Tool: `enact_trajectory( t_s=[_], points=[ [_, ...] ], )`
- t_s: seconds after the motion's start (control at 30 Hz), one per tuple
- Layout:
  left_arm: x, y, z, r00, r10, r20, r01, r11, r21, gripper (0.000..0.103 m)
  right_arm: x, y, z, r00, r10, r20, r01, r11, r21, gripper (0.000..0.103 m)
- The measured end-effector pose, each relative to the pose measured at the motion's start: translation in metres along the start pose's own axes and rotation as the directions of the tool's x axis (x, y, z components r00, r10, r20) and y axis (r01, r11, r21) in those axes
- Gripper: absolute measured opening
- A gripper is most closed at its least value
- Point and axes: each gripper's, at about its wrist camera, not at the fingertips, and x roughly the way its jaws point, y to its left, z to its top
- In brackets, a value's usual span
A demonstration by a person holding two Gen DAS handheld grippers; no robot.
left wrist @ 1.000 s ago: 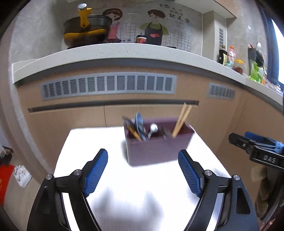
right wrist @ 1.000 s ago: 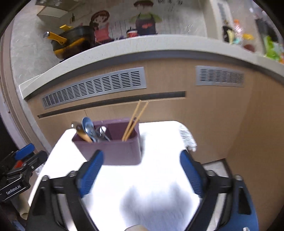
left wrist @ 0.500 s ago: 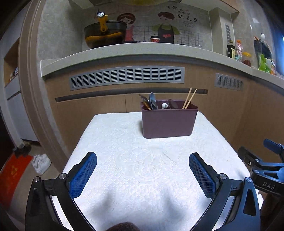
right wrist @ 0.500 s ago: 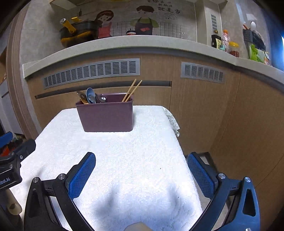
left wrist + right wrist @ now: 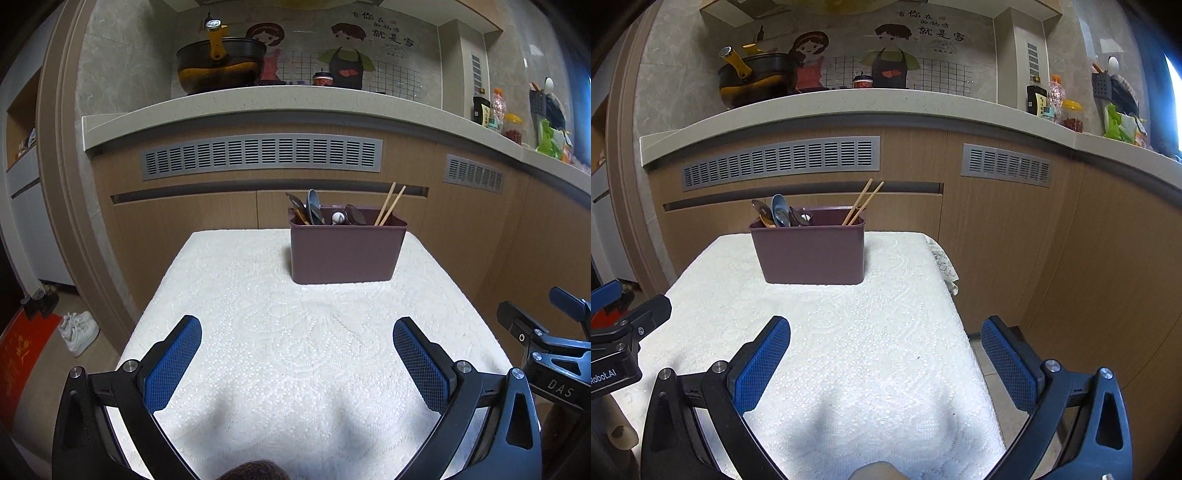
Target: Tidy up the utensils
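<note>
Left wrist view: left gripper point(image 5: 297, 332) had just spread wide, nothing between blue pads. Maroon rectangular plastic utensil caddy point(image 5: 345, 251) stood far on white textured table cloth point(image 5: 258, 350), spoons point(image 5: 314, 210) left, wooden chopsticks point(image 5: 389, 203) right.

Right wrist view: right gripper point(image 5: 885, 332) fully parted, empty, well short of caddy. Judged: task looked finished; any further reach should be slow, avoid tipping caddy.

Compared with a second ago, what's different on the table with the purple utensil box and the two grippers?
Both grippers pulled back from the purple utensil box, which now looks smaller and farther off in both wrist views. The left gripper has just been opening its jaws, with nothing between them; the right gripper is open and empty too. The box, its chopsticks and spoons kept their places on the white cloth.
</note>
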Motion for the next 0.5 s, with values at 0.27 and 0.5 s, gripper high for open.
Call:
enact_trajectory(
  t_s=[0.27, 0.5],
  points=[
    [0.0016, -0.0003, 0.0006, 1.0, -0.004, -0.006, 0.004, 1.0, 0.0, 0.103, -0.0019, 0.0009, 0.0002, 1.0, 0.001, 0.006, 0.0, 1.0, -0.002, 0.103],
    [0.0002, -0.001, -0.0001, 1.0, -0.006, -0.007, 0.006, 1.0, -0.001, 0.103, -0.0022, 0.0007, 0.0003, 1.0, 0.0, 0.007, 0.0, 1.0, -0.002, 0.103]
  ],
)
